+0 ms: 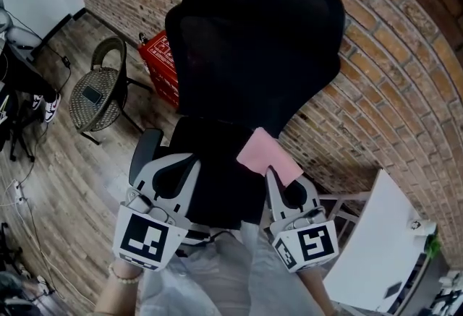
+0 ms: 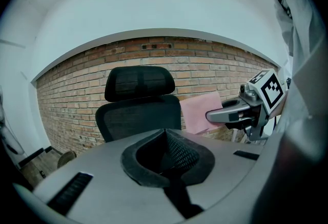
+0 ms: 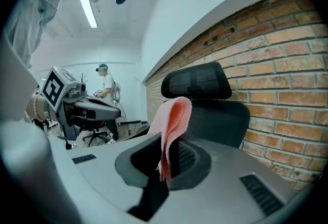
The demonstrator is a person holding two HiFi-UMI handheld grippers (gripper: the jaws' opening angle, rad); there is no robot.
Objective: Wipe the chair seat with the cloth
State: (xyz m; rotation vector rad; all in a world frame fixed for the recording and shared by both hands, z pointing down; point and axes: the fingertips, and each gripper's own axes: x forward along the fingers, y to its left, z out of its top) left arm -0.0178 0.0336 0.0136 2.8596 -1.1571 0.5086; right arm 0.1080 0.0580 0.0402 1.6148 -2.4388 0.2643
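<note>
A black office chair with a tall mesh back (image 1: 253, 40) stands against the brick wall, its black seat (image 1: 213, 163) just ahead of both grippers. My right gripper (image 1: 286, 188) is shut on a pink cloth (image 1: 266, 155), which hangs folded over the seat's right side. In the right gripper view the cloth (image 3: 174, 120) stands up from the closed jaws of the right gripper (image 3: 166, 151). The left gripper (image 1: 170, 170) hovers over the seat's left front. Its jaws are together with nothing in them (image 2: 166, 138). The cloth (image 2: 200, 110) and right gripper (image 2: 225, 114) show beside the chair (image 2: 138, 110).
A wicker chair (image 1: 98, 94) and a red crate (image 1: 160, 65) stand on the wooden floor to the left. The brick wall (image 1: 391, 90) runs behind the chair. A white desk (image 1: 383, 235) is at the lower right. A person (image 3: 106, 87) stands far off.
</note>
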